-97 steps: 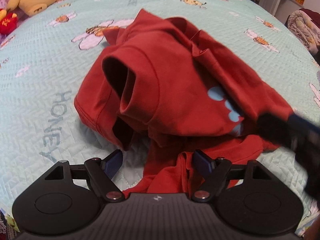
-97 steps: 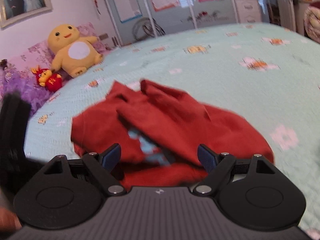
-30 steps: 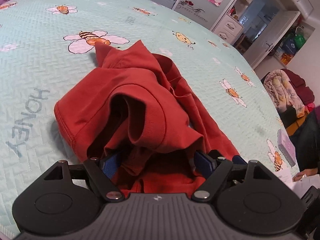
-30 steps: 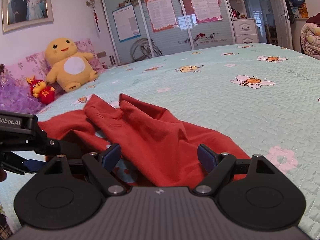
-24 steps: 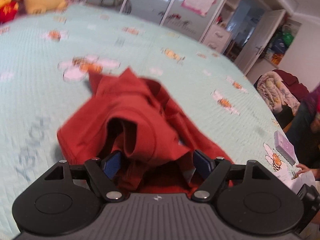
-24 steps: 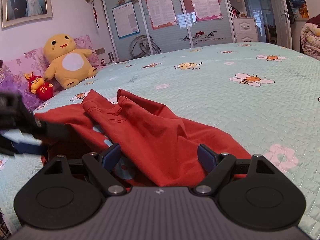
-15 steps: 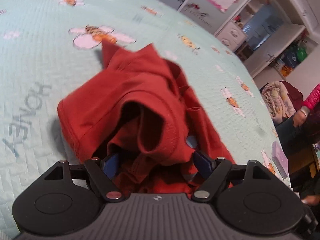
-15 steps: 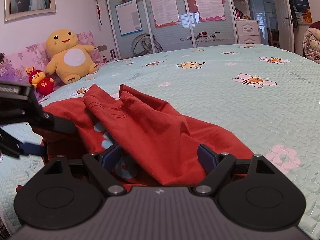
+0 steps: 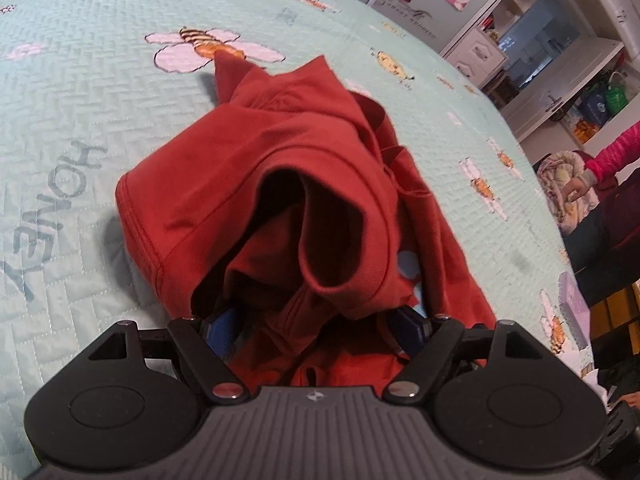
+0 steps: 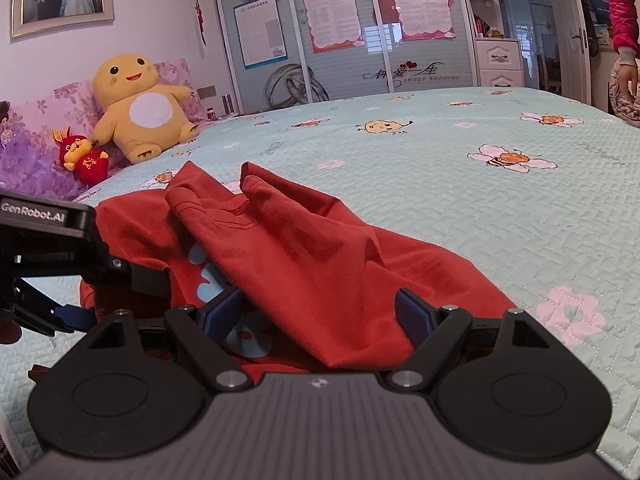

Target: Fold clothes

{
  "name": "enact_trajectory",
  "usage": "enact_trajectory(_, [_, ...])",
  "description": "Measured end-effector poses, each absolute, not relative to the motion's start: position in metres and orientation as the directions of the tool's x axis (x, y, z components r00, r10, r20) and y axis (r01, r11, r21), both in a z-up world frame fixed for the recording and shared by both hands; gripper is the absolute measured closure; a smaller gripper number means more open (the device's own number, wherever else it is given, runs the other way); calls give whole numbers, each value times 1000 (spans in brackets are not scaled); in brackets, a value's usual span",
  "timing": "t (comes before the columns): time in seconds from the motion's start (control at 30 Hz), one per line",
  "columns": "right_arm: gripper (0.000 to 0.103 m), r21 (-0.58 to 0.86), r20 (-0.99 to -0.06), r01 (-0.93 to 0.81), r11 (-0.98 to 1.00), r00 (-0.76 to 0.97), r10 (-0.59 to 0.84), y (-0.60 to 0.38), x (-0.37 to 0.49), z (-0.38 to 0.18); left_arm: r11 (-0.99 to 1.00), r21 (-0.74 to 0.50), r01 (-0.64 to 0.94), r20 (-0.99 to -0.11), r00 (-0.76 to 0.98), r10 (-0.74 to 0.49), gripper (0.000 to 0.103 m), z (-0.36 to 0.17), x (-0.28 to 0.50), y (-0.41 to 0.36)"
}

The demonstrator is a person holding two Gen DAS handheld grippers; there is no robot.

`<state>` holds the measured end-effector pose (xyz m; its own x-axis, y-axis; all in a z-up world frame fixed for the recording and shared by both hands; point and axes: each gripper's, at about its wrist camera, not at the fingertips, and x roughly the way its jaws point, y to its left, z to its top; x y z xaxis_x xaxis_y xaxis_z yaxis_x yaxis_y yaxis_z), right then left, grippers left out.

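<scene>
A crumpled red garment (image 9: 280, 184) is heaped on the mint quilted bedspread (image 9: 80, 100), directly ahead of both tongs and partly between their fingers. The left gripper (image 9: 316, 324) is seen with its jaws spread wide; cloth is bunched in the gap, yet no pad is seen pressing on it. The right gripper (image 10: 320, 312) likewise stands open, a fold of red fabric lying between its blue fingers (image 10: 412, 316) without being pinched.

The cloth is judged to be light, soft and limp (a knit, by the look of its stitched hems), so it can be expected to sag and slip unless a hem or corner is taken. The stitched edge (image 9: 140, 232) to the left of the left tongs, and the hemmed fold (image 10: 224, 208) ahead of the right tongs, are the likeliest places for a hold.

Wide bare bedspread is offered ahead and to the right of the right tongs for spreading. The plush toys (image 10: 140, 112) lie well apart, far to its left.
</scene>
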<state>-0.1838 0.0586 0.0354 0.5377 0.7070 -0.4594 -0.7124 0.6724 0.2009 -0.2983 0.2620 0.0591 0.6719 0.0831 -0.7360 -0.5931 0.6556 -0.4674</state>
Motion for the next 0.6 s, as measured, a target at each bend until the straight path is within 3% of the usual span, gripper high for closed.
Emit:
enact_trajectory(0.07, [20,198,-460,-715,670,536,708,59,-185,35,659,-454,-600,-747,660,86,22,59,-296,261])
enact_trajectory(0.33, [20,190,-454,-726,661,532,714,60,-188,37,781,-366,-506,-639,747,185,22,99,-300,236])
enact_trajectory(0.6, [20,192,-424,-726,660,545,723,55,-190,44,650,-475,-594,-725,682,93,22,64,-287,266])
